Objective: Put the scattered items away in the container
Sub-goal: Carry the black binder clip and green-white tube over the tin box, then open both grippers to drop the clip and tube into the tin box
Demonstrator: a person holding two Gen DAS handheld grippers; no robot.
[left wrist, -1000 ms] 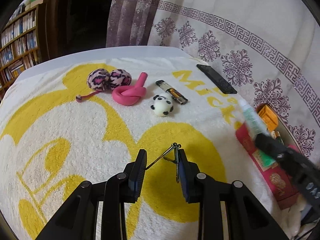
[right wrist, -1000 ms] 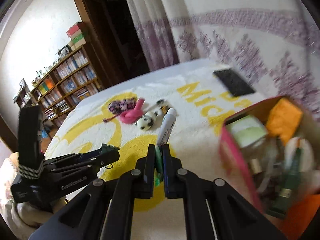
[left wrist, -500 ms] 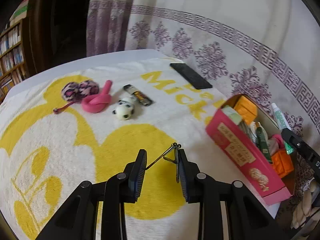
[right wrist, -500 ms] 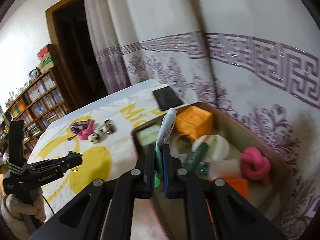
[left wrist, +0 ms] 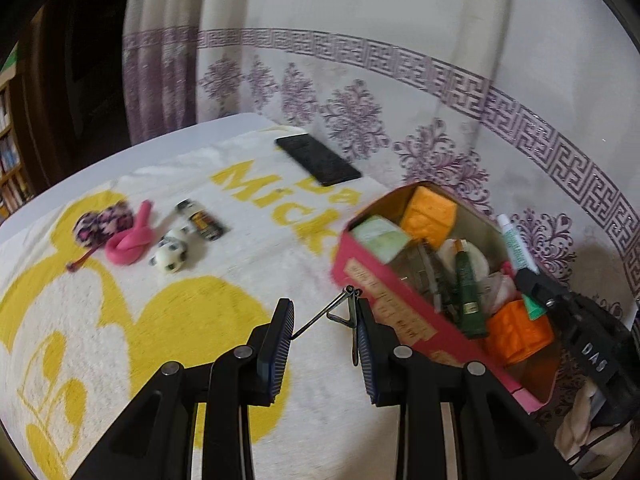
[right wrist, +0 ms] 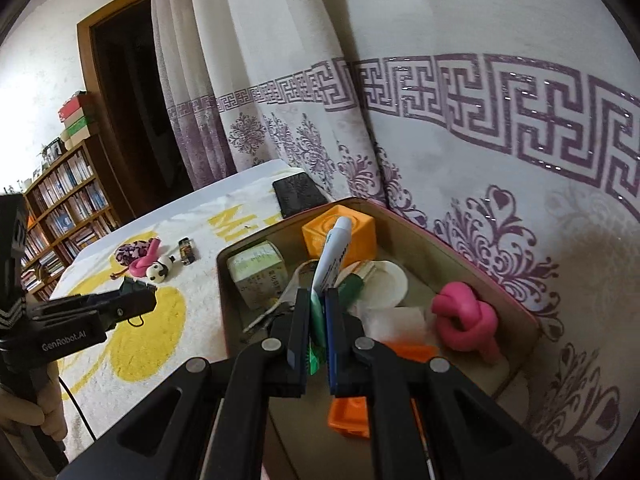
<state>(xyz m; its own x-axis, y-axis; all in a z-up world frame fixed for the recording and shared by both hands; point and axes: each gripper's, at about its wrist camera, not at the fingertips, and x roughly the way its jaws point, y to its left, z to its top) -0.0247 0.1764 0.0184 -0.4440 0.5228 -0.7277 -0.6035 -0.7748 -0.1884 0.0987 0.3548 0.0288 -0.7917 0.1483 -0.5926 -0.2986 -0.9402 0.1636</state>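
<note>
The right hand-held gripper (right wrist: pixel 318 322) is clenched on a white-and-green tube (right wrist: pixel 330 258), held over the pink box (right wrist: pixel 516 304) at the counter's right end. The left hand-held gripper (left wrist: pixel 324 330) grasps a metal nail clipper (left wrist: pixel 340 314) just left of the box. Judging by the crowding inside, the tube is best lowered into the gap by the green bottle (left wrist: pixel 468 292) before release.

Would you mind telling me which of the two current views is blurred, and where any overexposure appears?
Left wrist view: motion-smeared, the towel lettering and pink box soft, only the left claw crisp. Right wrist view: sharp, though the wall at upper left is washed out; both bend at the edges.
</note>
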